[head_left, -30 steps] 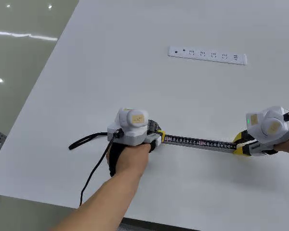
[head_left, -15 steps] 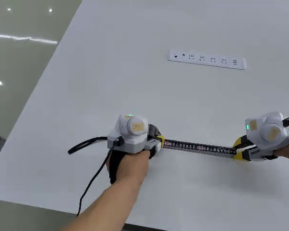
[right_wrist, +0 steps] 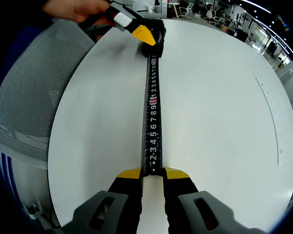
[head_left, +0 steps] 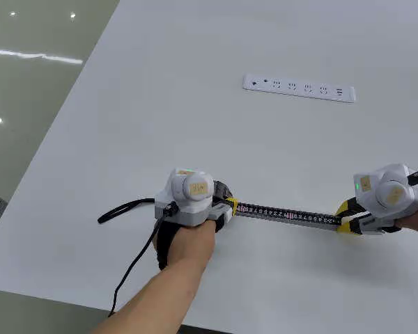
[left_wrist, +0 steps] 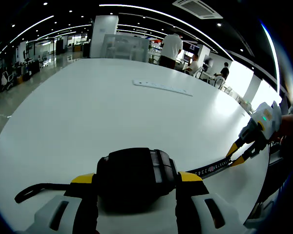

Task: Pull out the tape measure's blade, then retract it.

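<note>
The left tool is clamped on the black tape measure case, held near the front edge of the white worktop; the blade runs out of the case towards the right, stretched straight just above the worktop with its numbers facing up; the right tool has its yellow-tipped jaws pressed together on the blade's far end; a black wrist strap trails left from the case; a white power strip lies well apart, farther back.

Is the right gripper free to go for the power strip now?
Probably not yet: the right gripper is shut on the blade, stretched from the case in the left gripper. Otherwise the way to the power strip looks open.
</note>
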### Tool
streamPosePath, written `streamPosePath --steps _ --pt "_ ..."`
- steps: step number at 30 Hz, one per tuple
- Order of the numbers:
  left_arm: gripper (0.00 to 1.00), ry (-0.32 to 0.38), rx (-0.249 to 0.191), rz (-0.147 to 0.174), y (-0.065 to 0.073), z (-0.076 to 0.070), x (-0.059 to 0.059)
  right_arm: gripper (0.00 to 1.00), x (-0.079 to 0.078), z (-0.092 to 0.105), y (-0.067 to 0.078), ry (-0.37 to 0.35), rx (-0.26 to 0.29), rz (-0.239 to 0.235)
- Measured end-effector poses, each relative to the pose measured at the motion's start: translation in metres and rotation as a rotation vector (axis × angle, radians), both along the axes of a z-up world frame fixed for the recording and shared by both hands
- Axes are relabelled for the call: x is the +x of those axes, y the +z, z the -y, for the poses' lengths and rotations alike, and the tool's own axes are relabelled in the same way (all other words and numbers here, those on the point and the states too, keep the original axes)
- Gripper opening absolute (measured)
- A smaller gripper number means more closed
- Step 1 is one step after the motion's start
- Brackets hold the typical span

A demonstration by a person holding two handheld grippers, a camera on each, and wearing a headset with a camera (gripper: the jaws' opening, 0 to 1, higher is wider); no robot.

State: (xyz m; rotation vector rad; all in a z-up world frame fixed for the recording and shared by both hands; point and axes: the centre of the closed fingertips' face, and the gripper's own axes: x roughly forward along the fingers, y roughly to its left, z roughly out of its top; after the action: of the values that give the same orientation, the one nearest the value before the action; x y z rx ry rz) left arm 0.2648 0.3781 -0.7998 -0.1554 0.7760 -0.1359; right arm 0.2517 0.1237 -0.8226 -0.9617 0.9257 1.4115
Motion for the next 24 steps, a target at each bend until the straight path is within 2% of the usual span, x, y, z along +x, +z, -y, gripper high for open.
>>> streamPosePath --steps 17,24 --pt "0.59 -0.010 0.005 0.010 0.0007 -0.0002 -0.0006 0.12 0.0004 -0.0001 0.0008 -0.038 0.006 -0.010" --pt "0.58 -0.016 0.005 0.022 0.0014 -0.0005 -0.0010 0.12 0.0015 -0.0014 0.0005 -0.082 0.036 -0.026"
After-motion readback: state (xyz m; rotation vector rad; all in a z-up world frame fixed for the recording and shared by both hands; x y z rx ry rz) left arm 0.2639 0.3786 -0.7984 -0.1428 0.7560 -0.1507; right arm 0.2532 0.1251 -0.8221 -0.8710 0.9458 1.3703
